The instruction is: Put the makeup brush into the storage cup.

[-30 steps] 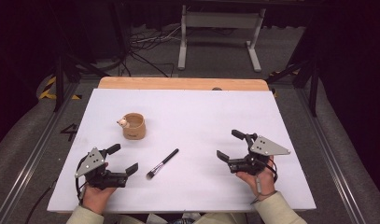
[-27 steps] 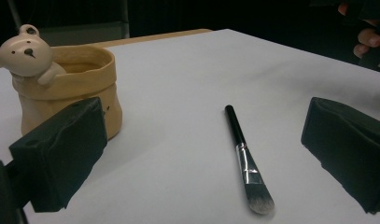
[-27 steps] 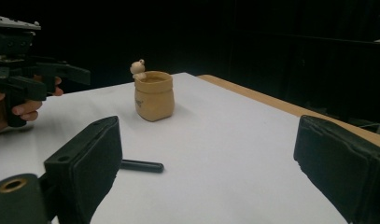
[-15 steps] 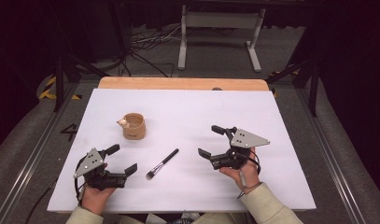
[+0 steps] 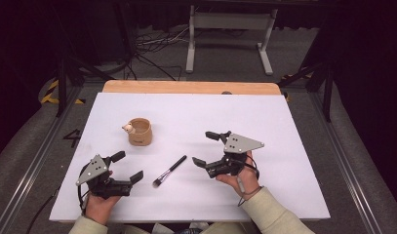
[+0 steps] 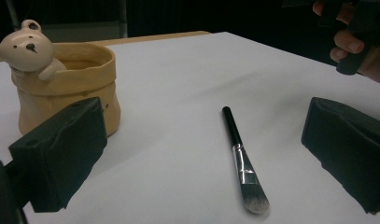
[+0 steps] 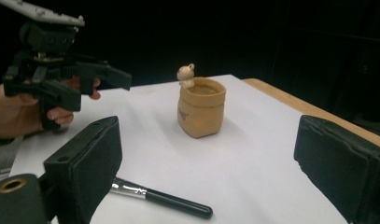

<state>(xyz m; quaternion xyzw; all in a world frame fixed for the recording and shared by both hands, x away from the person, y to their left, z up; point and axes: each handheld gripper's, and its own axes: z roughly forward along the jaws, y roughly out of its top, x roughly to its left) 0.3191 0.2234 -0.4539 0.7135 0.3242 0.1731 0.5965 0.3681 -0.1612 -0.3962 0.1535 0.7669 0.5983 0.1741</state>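
A black-handled makeup brush (image 5: 169, 171) lies flat on the white table top (image 5: 293, 146), bristles toward the person. Behind it to the left stands a tan pot (image 5: 139, 131) with a small bear figure on its rim. My left gripper (image 5: 129, 166) is held open left of the brush, and in the left gripper view the brush (image 6: 241, 163) lies between the wide-apart jaws, nearer the right one, with the pot (image 6: 66, 88) behind the left jaw. My right gripper (image 5: 203, 148) is open just right of the brush handle. In the right gripper view it faces the pot (image 7: 200, 109), the brush (image 7: 164, 199) low between the jaws.
A wooden strip (image 5: 191, 87) runs along the table's far edge. Beyond it stand a metal frame (image 5: 228, 34) and loose cables on the dark floor. The person's other hand (image 6: 355, 37) shows at the top right of the left gripper view.
My right gripper has moved left and slightly away from the person, ending close to the brush handle. The left gripper, brush and pot have stayed put.
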